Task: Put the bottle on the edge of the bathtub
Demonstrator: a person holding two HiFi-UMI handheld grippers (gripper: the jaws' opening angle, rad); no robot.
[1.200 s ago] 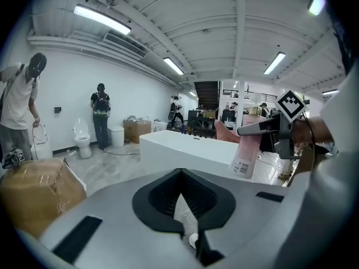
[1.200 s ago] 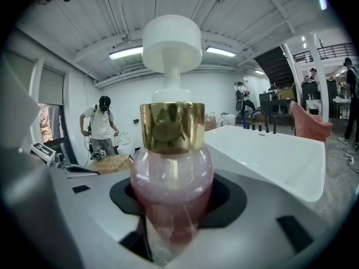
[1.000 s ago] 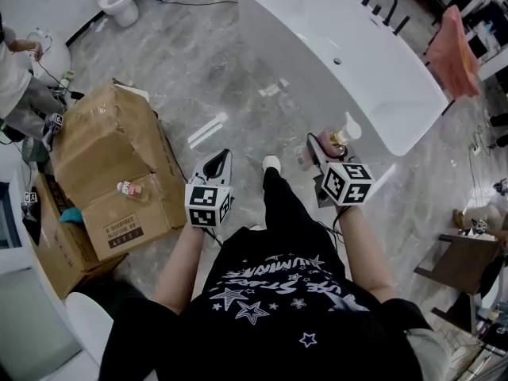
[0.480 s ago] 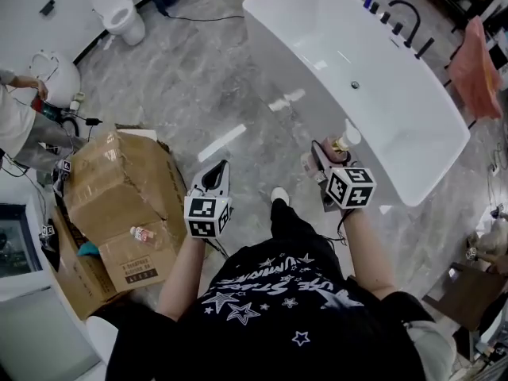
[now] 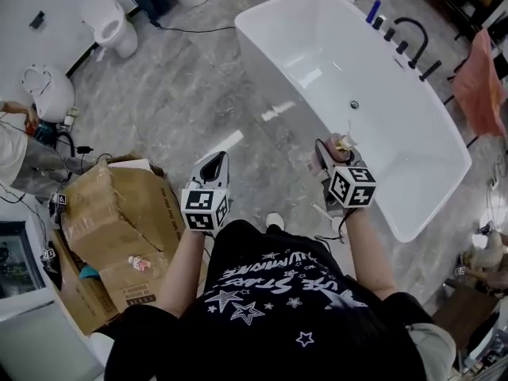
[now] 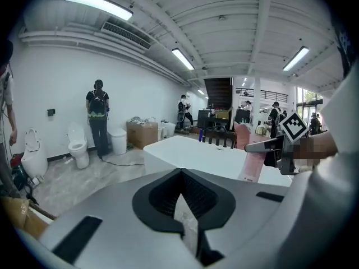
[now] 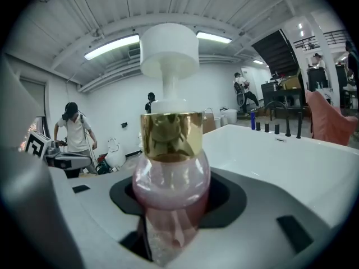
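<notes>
Two grippers show: our right gripper point(image 5: 329, 149) clamps the pink bottle point(image 7: 170, 172) upright beside the near rim of the bathtub point(image 5: 397, 133); our left gripper point(image 5: 213, 167) is closed, empty. We judge the carry step current; next, we set the bottle on the rim.

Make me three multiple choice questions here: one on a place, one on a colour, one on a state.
1. Where is the bottle? A on the floor; B in the right gripper; C in a cardboard box.
2. What colour is the bottle's neck band? A blue; B black; C gold.
3. How is the left gripper? A shut, empty; B wide open; C shut on a towel.
Answers: B, its jaws clamp the bottle's body; C, the band shines gold under the white pump; A, its jaws meet with nothing between.
</notes>
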